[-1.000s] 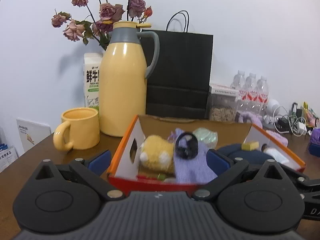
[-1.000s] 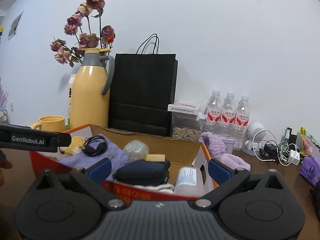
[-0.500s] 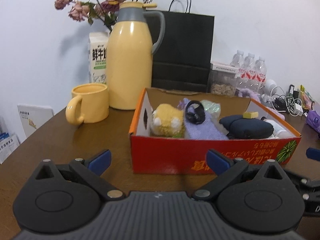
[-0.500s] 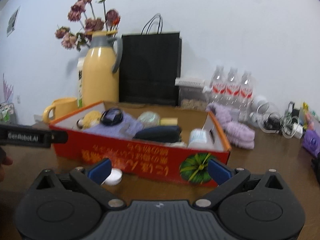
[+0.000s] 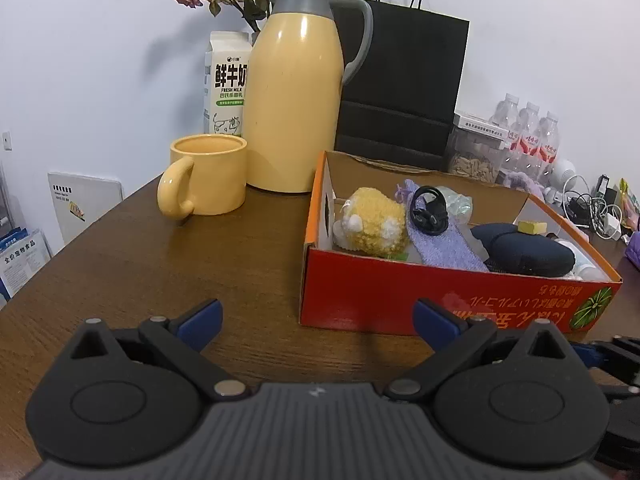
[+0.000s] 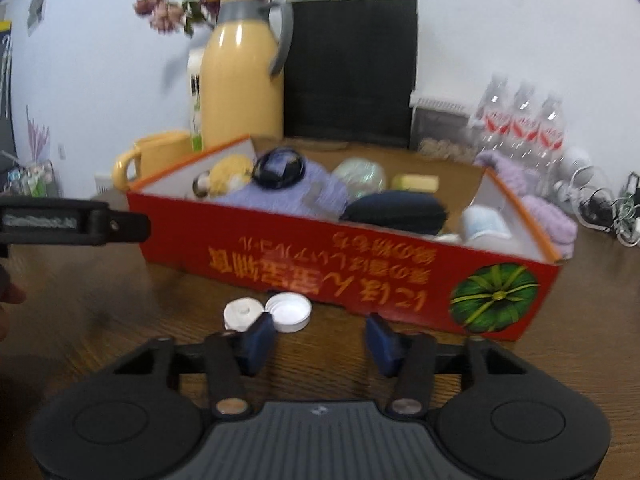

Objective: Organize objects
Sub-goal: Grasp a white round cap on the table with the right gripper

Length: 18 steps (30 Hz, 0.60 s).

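A red cardboard box with an orange rim [image 5: 400, 300] sits on the dark brown wooden counter [image 5: 160, 264], open at the top and crowded with things: a fuzzy yellow plush toy [image 5: 374, 222] at its left end, a lilac knitted cloth [image 5: 440, 246] with a coiled black cable [image 5: 429, 210] lying on it, a dark navy pouch [image 5: 524, 254] and a small yellow block [image 5: 532, 227] near the right. Behind the box stand a tall yellow thermos jug with a grey collar [image 5: 296, 96], a yellow ceramic mug [image 5: 206, 176], a white milk carton [image 5: 226, 80] and a black paper bag [image 5: 404, 80].

The left gripper [image 5: 316, 318] hovers over bare counter short of the box, its blue-tipped fingers wide apart with nothing between them. The right gripper [image 6: 320, 338] is low near the box's front wall; its fingers have just been closing and now stand fairly narrow, gripping nothing. Two small white round caps [image 6: 268, 312] lie on the counter just beyond its left finger, side by side, close to the box.
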### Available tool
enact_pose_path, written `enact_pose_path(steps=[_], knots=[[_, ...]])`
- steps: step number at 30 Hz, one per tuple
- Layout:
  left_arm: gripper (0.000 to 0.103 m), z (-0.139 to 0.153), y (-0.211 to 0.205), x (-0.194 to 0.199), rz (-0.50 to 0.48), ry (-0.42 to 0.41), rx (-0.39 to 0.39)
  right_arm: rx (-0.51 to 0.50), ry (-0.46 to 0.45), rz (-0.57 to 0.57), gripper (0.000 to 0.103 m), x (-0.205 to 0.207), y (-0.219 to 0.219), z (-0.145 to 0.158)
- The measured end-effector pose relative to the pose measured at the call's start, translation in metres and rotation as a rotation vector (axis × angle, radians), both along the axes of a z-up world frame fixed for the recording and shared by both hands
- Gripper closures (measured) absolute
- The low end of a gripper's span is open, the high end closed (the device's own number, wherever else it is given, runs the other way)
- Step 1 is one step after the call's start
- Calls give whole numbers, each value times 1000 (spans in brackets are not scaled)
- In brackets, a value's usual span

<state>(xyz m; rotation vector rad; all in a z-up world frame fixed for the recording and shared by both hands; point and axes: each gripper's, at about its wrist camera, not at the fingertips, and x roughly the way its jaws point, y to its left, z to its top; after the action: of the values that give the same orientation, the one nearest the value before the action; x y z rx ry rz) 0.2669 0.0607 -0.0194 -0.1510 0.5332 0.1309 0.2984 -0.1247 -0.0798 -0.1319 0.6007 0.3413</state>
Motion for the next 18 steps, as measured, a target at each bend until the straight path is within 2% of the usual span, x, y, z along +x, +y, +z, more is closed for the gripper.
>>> enact_pose_path(steps=[9,11,12,18], knots=[[0,-1,-3,-1,-15,5,5,18,38,21,59,17,14,-4],[0,-1,-4,-1,-19,6,7,26,41,27,66,19,15,-3],[0,-1,-4,-1,-20,7,8,30,41,31,76,19,15,-3],[0,-2,-5,-1,-23,9,14,44,31,44,76,15,14,-1]])
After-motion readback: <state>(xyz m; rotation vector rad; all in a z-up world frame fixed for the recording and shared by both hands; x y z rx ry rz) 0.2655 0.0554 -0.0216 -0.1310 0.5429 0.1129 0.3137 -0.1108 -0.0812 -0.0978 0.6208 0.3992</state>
